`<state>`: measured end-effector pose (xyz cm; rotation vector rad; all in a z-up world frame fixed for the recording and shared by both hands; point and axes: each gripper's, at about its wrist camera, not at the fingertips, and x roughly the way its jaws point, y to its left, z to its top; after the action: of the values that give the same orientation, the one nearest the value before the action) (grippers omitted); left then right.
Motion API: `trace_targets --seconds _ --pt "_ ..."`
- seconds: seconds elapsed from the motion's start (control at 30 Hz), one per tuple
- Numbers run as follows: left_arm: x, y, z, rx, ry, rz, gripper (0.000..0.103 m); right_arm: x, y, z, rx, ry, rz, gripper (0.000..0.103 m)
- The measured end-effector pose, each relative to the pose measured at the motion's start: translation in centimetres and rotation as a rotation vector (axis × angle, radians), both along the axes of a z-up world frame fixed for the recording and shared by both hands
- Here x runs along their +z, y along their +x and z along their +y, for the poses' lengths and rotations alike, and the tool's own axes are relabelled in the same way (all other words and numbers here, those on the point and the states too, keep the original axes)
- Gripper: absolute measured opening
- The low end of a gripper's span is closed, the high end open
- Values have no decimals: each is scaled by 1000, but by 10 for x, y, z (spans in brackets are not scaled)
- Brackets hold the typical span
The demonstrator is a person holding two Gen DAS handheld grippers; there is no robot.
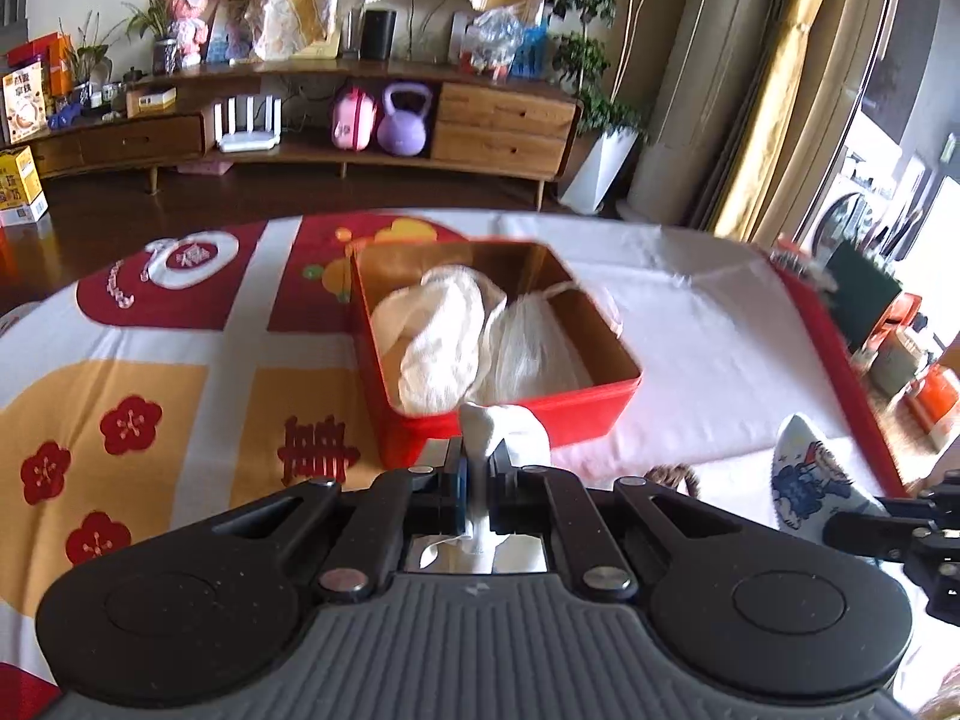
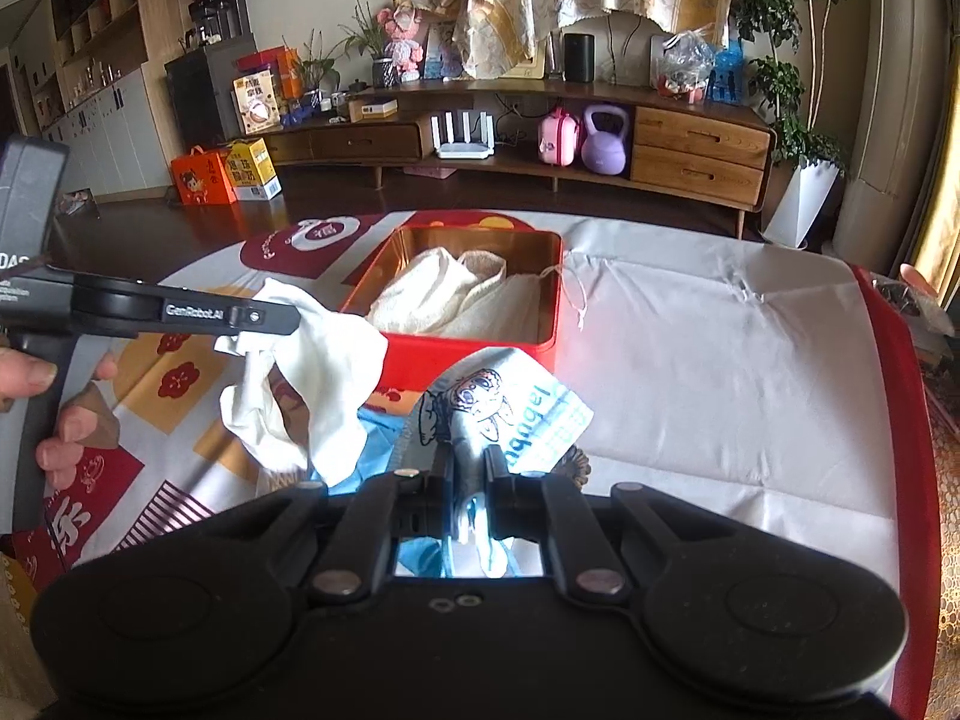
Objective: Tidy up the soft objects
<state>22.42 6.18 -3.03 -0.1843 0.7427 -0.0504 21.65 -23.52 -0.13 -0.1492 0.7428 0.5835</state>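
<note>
Two hand-held grippers each pinch a cloth near the red box on the bench.
Left wrist view: the left hand-held gripper (image 1: 478, 468) is pressed together on a white cloth (image 1: 504, 429) just near the red box (image 1: 528, 414), which holds pale towels (image 1: 444, 336). Right wrist view: the right hand-held gripper (image 2: 471, 468) pinches a printed cloth (image 2: 510, 408); the white cloth (image 2: 312, 378) hangs at left, over the patterned bench (image 2: 720, 360).

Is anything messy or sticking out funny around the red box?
Yes. A thin drawstring from the white bag hangs over the red box's right rim onto the tablecloth, instead of lying tucked inside. The cream towels inside are heaped up rather than folded flat.
</note>
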Motion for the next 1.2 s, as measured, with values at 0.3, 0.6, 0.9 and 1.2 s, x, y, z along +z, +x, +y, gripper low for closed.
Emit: trace_targets --seconds 0.3,0.6,0.9,1.2 --pt "39 -1 0 -11 -14 -61 6 19 7 6 12 13 -29 8" --pt "79 14 -6 -40 26 -133 6 37 32 20 17 13 -63 8" --pt "92 48 -15 -66 81 -179 6 35 65 41 28 -5 -76 8" --pt "73 95 -15 -41 88 -155 6 15 113 63 21 -14 -56 8"
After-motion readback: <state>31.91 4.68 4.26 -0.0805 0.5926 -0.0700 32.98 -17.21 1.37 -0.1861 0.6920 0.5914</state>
